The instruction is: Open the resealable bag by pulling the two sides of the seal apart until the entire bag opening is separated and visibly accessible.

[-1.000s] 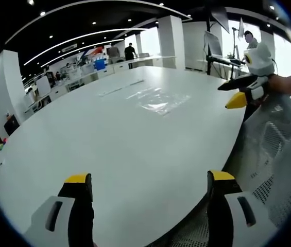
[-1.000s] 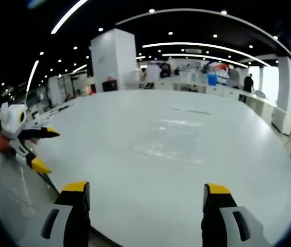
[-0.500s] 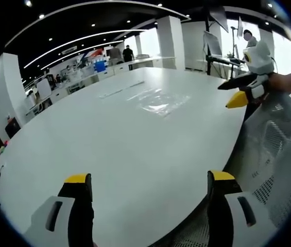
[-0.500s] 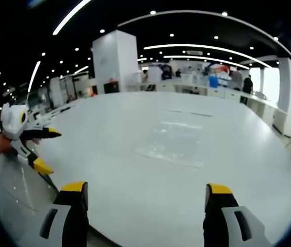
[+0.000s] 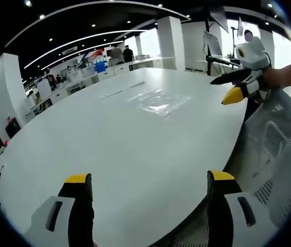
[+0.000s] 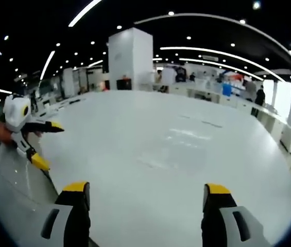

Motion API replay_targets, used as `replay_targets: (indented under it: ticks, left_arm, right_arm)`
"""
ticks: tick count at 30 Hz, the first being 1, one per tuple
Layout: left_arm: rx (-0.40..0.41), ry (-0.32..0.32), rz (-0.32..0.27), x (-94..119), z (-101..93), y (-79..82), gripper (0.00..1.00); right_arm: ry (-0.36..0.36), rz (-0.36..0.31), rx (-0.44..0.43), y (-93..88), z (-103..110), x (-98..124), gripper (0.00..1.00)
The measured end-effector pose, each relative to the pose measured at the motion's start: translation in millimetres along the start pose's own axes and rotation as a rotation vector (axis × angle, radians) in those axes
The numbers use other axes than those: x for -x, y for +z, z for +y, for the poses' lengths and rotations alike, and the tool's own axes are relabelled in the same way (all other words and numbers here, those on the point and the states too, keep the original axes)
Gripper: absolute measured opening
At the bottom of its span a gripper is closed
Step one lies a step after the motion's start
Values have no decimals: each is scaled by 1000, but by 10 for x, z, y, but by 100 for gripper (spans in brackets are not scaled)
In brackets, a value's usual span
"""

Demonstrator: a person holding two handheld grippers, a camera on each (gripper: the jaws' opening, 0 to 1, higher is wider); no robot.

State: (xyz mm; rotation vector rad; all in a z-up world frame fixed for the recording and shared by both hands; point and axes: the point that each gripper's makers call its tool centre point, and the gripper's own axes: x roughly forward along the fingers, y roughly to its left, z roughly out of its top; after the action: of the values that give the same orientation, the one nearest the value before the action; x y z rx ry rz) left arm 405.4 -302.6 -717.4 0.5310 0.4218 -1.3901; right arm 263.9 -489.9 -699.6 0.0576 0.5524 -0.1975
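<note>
Left gripper view: the left gripper (image 5: 144, 181) stands with its two yellow-tipped jaws spread wide apart and nothing between them, low over the near edge of the white table (image 5: 109, 149). The resealable bag (image 5: 158, 100) lies flat on the table well ahead of the jaws and slightly to the right of their centre line, well apart from both jaw tips. The bag is clear and nearly colourless; it reads as a faint glossy patch with light reflections and soft creases. Whether its seal is closed or parted cannot be told at this distance. At the right of this view the right gripper (image 5: 226, 88) is held above the table's edge by a hand (image 5: 278, 77); its jaws are parted and empty, and it sits near the bag's right side without touching it. A mesh chair back (image 5: 274, 149) lies below that gripper, beside the table's edge.

Right gripper view: at the left, the left gripper (image 6: 46, 145) appears over the table's edge, jaws parted and empty. The right gripper (image 6: 144, 188) rises from the bottom with jaws spread wide, holding nothing. The bag (image 6: 178, 152) lies flat ahead of the jaws, near the centre line and well apart from them, visible only as a dim rectangular sheen on the table (image 6: 135, 206).
</note>
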Motion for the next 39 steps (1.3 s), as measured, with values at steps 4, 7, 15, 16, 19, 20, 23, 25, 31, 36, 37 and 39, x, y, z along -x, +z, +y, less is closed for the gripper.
replay_targets:
  ticks: [4,7,15,16,19,20,23,25,31,36,37,39]
  left_arm:
    - [-1,0,2,1,-2,-4,90]
    - [-1,0,2,3,-5,-4,89]
    - [0,0,-1,-2,-1,-1,89]
    - [1,0,-1,-2,-3,-1,89]
    - [2,-4,0,-5,-12,-2,89]
    - [2,-5,-1,-5,-12,-2,90]
    - [12,-8,-9,-1,-15,15,90]
    - [24,-12,-17,3,-20,30,90]
    - [41,-20,-21,2,-31,34,89]
    - [76,-28,-34,10,-32,57,89]
    - [80,-30,-33,9,-35,55,88]
    - [90,-37,-36,7,-47,60,88]
  right_arm:
    - [17,19,27,21,-77,-122,87]
    - [34,38,53,28,-113,-210,85]
    - [73,98,110,-36,-229,-440,84]
    - [73,103,110,-41,-237,-448,83]
    - [87,118,121,-50,-278,-523,83]
    - [89,124,119,-60,-296,-548,82]
    - [103,134,114,-77,-328,-630,79]
    - [109,140,119,-87,-342,-666,78]
    - [117,185,97,-196,-421,-745,75]
    - [102,198,30,-258,-515,-760,75]
    - [99,201,13,-271,-533,-763,74]
    - [100,210,-8,-300,-541,-762,73]
